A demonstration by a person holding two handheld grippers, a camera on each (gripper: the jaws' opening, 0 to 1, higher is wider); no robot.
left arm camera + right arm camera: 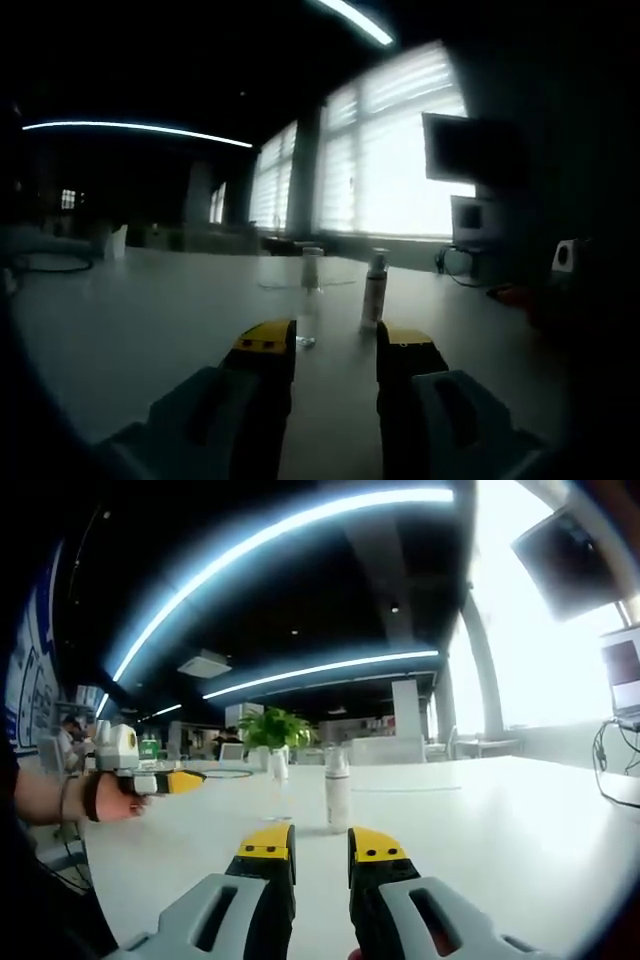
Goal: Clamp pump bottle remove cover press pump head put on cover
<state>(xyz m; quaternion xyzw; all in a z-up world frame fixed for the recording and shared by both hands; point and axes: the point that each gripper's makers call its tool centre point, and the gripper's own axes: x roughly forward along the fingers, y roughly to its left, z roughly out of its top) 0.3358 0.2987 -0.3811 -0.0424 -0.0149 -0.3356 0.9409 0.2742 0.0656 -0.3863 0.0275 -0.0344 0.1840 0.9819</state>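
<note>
The left gripper (335, 350) is hovering low over the white table (150, 320), jaws parted and holding nothing; the pump bottle (374, 290) is standing upright just ahead of its right jaw — a clear cover (311, 300) beside it; the right gripper (322, 848) is likewise gaping slightly, empty, the bottle (337, 790) standing straight ahead.

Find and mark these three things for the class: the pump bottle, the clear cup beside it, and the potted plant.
pump bottle (338, 798): right gripper view, middle of its body.
clear cup (311, 272): left gripper view, its upper wall.
potted plant (274, 727): right gripper view, its leaves.
</note>
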